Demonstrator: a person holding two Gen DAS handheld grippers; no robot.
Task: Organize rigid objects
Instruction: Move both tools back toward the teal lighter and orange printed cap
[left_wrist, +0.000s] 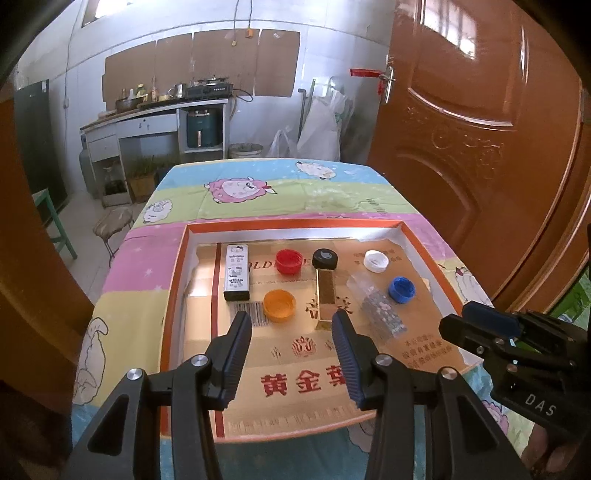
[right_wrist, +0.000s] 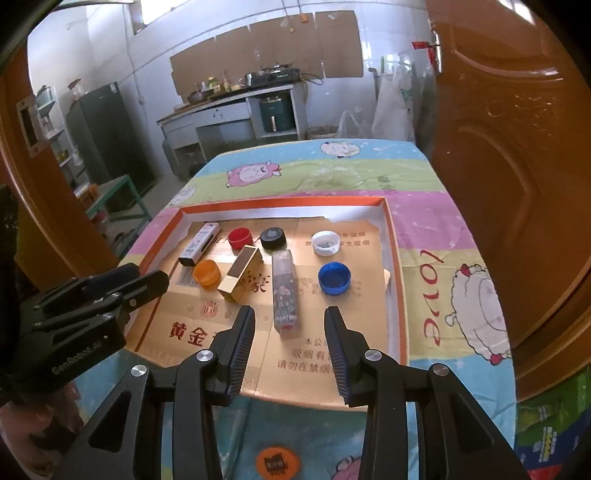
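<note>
Kitchen table carries an orange-rimmed tray with five caps and three slim boxes (gold box at twelve o'clock of the left gripper), apparently corralled for sorting; left gripper and right gripper hover empty, jaws parted.

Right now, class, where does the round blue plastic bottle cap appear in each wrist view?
Left wrist view: round blue plastic bottle cap right of centre, near the tray's right wall.
Right wrist view: slightly right of centre.
Shared landmark: round white plastic cap just beyond it.
</note>
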